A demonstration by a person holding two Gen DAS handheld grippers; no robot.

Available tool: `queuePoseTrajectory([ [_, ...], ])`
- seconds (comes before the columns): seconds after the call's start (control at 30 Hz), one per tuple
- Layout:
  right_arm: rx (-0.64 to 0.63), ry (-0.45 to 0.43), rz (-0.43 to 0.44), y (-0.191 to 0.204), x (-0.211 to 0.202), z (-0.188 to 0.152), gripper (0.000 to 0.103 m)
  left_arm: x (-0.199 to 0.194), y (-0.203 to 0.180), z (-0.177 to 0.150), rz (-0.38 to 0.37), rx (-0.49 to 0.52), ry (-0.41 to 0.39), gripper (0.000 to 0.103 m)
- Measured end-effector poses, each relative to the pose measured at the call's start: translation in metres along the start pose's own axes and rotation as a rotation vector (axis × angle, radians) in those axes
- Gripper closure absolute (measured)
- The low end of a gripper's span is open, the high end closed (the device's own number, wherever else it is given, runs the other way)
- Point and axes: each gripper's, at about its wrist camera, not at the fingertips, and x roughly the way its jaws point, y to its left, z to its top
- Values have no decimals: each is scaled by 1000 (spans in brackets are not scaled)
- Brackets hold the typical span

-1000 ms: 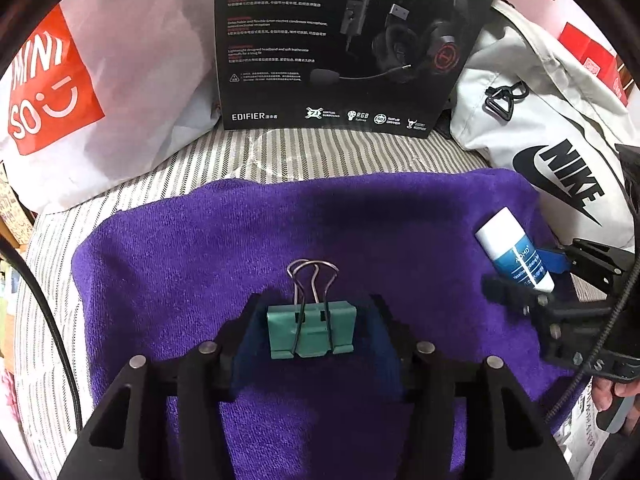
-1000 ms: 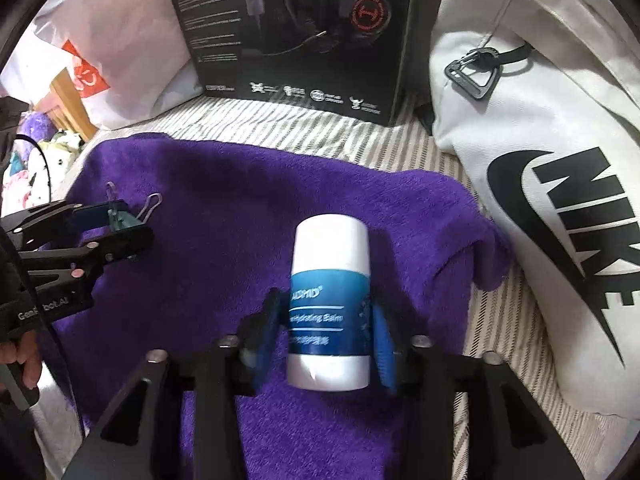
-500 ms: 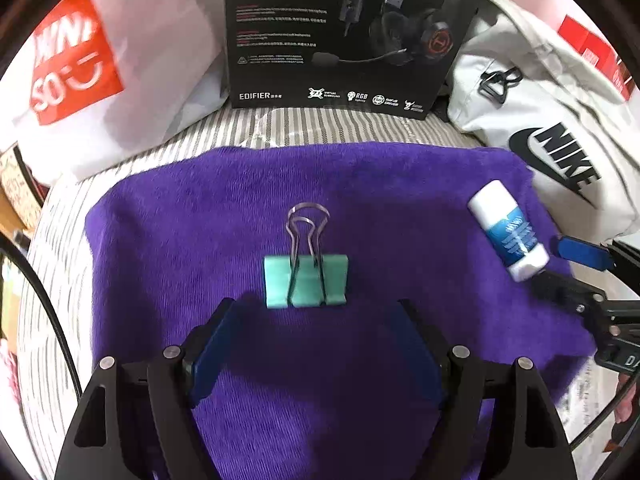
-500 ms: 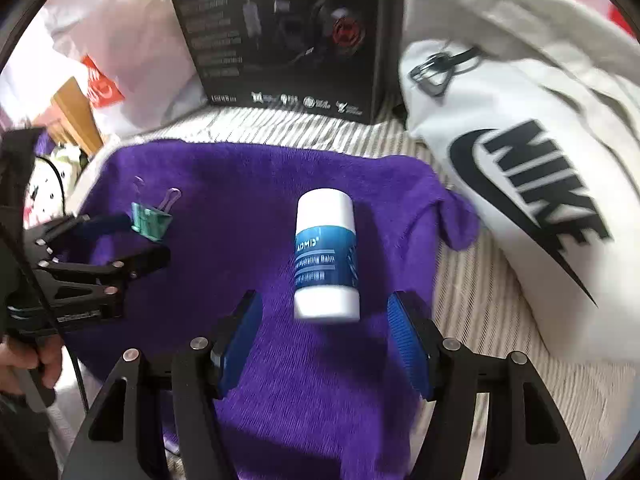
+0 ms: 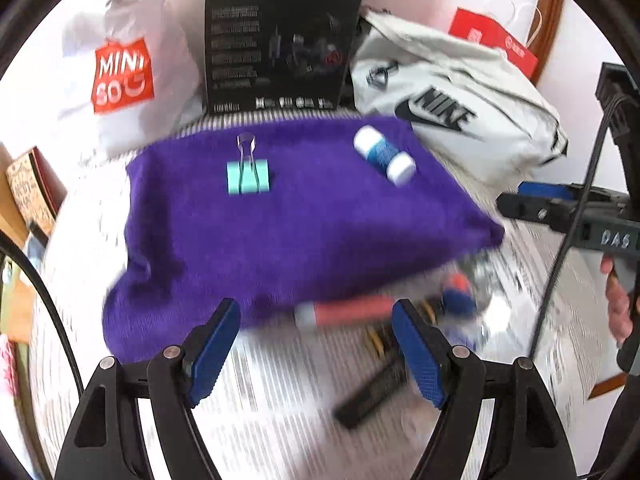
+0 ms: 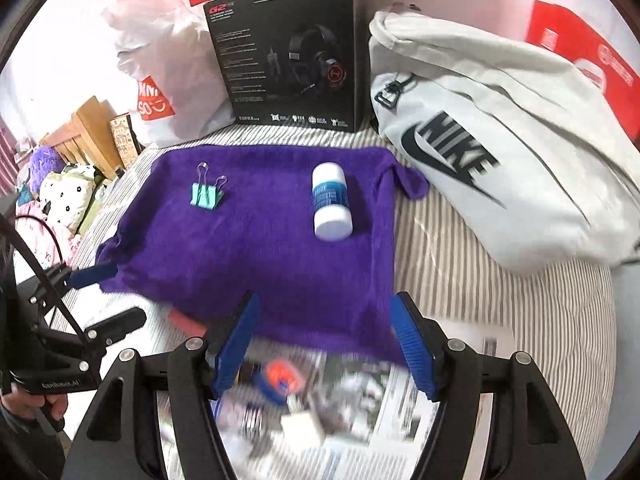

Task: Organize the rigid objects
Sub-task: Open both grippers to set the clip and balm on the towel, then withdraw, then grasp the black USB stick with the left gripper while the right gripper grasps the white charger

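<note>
Progress looks partial: ahead of our left hand-held gripper, a mint-green metal binder clip and a white-and-blue plastic balm tube lie on the purple towel. Both grippers are empty, the right hand-held gripper still opening. Blurred items beneath us remain unsorted.

Blurred clutter below the purple towel
</note>
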Motion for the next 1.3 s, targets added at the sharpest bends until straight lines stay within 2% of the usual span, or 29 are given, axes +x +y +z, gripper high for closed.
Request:
queuePoseTrajectory([
  [0.13, 38, 29, 2, -2, -7, -29, 34, 0, -3, -27, -12, 13, 22, 26],
  [0.33, 106, 40, 20, -7, -21, -74, 34, 10, -19, -45, 44, 165, 28, 26],
  [0.5, 103, 49, 10, -7, -32, -96, 34, 14, -31, -48, -13, 268, 34, 29],
  [0.57, 102, 52, -7, -9, -35, -103, 34, 19, -37, -44, -69, 282, 45, 32],
  [0.67, 117, 62, -14, -13, -34, -113, 34, 27, -46, -43, -33, 318, 62, 43],
  [0.7, 123, 65, -13, -15, -34, -115, 34, 28, -49, -43, -30, 332, 65, 44],
  [0.77, 131, 73, -10, -17, -32, -120, 34, 31, -54, -46, -40, 352, 79, 55],
  [0.8, 132, 75, -8, -18, -30, -121, 34, 30, -56, -47, -41, 357, 72, 57],
  [0.87, 132, 78, -5, -18, -25, -122, 34, 28, -58, -50, -52, 351, 73, 69],
  [1.07, 73, 41, 15, -8, -1, -106, 34, 21, -45, -57, -21, 256, 71, 78],
  [1.17, 38, 51, -10, -3, 12, -100, 34, 15, -28, -65, 27, 206, 64, 78],
  [1.3, -8, 68, -7, 4, 31, -94, 35, 8, -5, -71, 23, 125, 61, 79],
])
